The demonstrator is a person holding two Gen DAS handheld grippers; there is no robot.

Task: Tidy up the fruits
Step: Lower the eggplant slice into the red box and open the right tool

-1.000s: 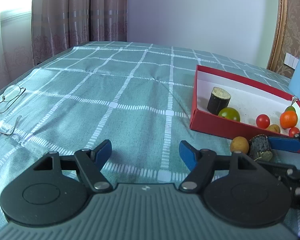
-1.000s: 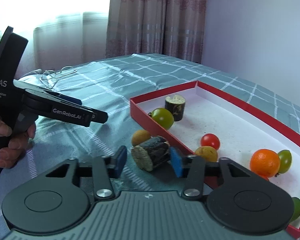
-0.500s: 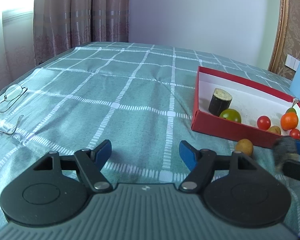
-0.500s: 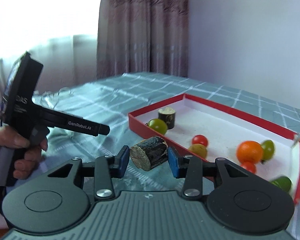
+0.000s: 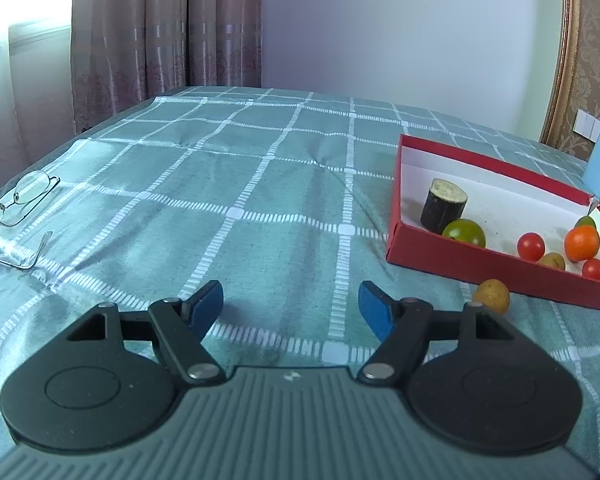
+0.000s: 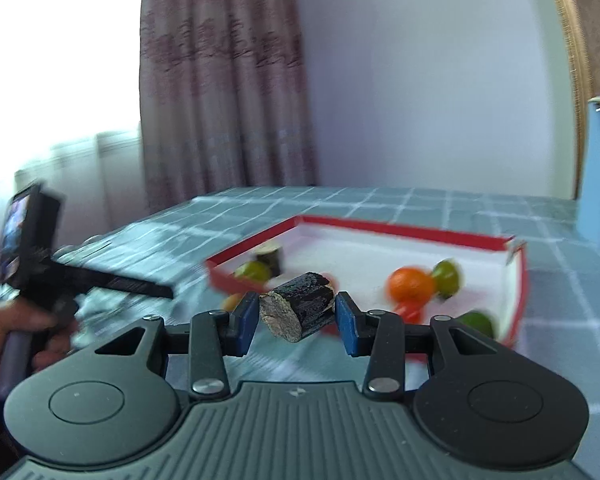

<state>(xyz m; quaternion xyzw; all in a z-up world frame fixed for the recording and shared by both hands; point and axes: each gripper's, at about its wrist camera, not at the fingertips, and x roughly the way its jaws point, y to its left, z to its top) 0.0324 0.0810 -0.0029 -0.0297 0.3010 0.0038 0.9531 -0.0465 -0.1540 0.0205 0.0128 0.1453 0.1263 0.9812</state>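
Dark cane piece (image 6: 298, 306) clamped in the right gripper (image 6: 296, 316), long axis slanting across the pads.
Red box (image 6: 516, 280) lies just beyond; left gripper (image 5: 290, 310) gapes empty.

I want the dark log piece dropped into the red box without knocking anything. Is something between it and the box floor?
The near red wall of the red box lies ahead of the dark log piece, held in the right gripper. Beyond it sit a green fruit and an orange; bare white floor lies between them.
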